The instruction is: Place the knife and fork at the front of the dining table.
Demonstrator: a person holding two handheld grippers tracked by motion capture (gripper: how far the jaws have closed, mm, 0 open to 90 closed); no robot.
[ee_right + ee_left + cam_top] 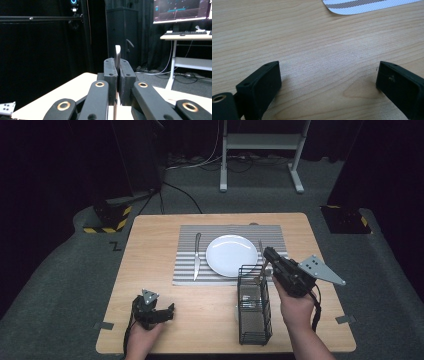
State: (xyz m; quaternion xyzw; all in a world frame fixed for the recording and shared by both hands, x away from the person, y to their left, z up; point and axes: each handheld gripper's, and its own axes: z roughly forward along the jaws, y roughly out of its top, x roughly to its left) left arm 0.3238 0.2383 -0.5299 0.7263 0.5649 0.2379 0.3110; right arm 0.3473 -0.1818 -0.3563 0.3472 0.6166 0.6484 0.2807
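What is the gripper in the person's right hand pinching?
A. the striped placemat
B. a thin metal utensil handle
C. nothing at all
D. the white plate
B: in the right gripper view the right gripper has its jaws closed on a thin metal utensil handle, held above the wire caddy.

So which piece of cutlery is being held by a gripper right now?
The utensil beside the wire caddy, right of the plate: the right gripper is clamped on its handle. The knife lies untouched on the placemat, left of the plate.
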